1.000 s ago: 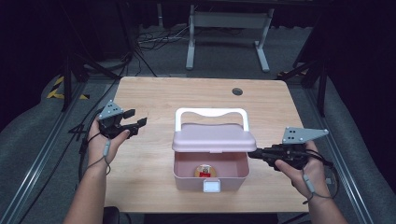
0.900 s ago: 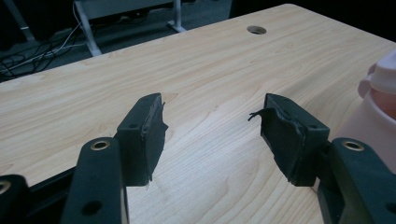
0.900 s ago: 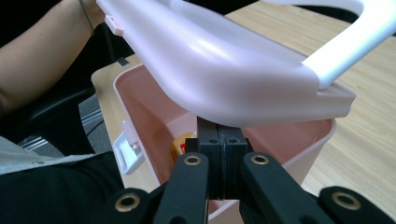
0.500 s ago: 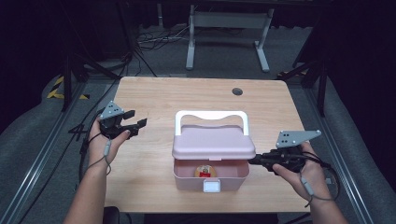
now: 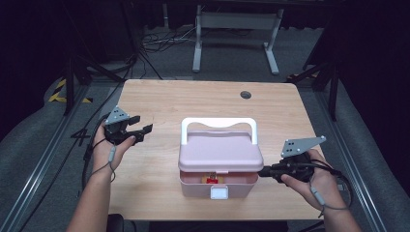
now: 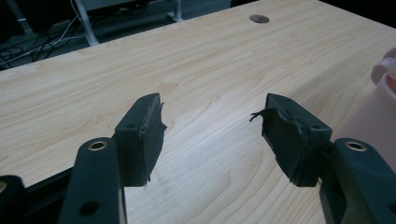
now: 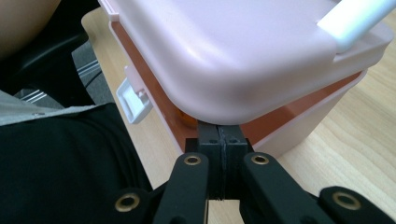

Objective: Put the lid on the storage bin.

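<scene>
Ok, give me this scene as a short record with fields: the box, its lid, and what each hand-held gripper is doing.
box: pink box with a white handle, near the front edge of the wooden table
lid: pink lid lifted at the front, gap above the base
latch: white, on the front wall
contents: something red and orange inside, unclear
right hand-held gripper: jaws together, tips under the lid's corner
left hand-held gripper: jaws apart, holding nothing, left of the box

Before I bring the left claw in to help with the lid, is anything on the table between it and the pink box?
Nothing visible: only bare table lies between the open left claw and the pink box.
</scene>
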The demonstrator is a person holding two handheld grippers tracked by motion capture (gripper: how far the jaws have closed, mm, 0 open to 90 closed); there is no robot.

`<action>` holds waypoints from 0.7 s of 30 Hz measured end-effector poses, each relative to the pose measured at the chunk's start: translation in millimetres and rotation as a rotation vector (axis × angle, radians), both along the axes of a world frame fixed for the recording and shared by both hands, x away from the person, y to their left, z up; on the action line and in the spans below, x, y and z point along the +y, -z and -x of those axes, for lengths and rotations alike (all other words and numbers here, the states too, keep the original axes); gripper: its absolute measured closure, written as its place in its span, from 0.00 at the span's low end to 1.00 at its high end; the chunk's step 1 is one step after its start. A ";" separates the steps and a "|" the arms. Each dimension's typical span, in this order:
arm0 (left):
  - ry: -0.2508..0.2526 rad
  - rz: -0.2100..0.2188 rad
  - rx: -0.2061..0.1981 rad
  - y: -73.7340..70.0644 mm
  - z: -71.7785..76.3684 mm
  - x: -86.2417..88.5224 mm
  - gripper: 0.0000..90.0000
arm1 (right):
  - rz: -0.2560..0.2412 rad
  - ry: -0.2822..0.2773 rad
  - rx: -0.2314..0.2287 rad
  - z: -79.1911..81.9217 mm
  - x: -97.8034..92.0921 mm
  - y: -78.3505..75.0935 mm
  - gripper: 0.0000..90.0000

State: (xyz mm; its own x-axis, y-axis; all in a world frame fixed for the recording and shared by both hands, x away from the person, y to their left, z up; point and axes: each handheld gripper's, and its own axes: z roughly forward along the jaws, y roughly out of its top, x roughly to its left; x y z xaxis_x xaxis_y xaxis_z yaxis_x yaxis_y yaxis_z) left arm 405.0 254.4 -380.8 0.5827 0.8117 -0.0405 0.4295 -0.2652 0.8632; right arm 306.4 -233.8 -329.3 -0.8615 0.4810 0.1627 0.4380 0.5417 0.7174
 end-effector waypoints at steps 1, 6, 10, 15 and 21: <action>0.000 0.000 0.003 0.4 0.0 -0.4 0.43 | 0.006 -0.001 0.005 0.1 0.0 0.2 1.00; 0.011 0.003 0.005 0.5 0.0 -1.1 0.43 | 0.036 -0.009 0.039 0.5 0.6 2.1 1.00; 0.016 0.004 0.005 0.6 0.4 -2.0 0.43 | 0.068 -0.016 0.063 0.7 1.5 4.2 1.00; 0.017 0.003 0.006 0.9 0.4 -2.6 0.43 | 0.091 -0.022 0.084 0.9 2.1 5.7 1.00; 0.018 0.003 0.007 1.1 0.3 -2.9 0.43 | 0.116 -0.034 0.109 1.2 2.3 7.5 1.00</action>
State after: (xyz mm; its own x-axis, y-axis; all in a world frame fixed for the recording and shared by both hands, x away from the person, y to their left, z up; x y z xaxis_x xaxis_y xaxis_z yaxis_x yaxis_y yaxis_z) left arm 404.6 251.4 -381.8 0.5972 0.8007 -0.0475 0.4308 -0.2702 0.8610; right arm 305.1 -231.4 -336.9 -0.8578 0.4729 0.2014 0.4900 0.6340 0.5983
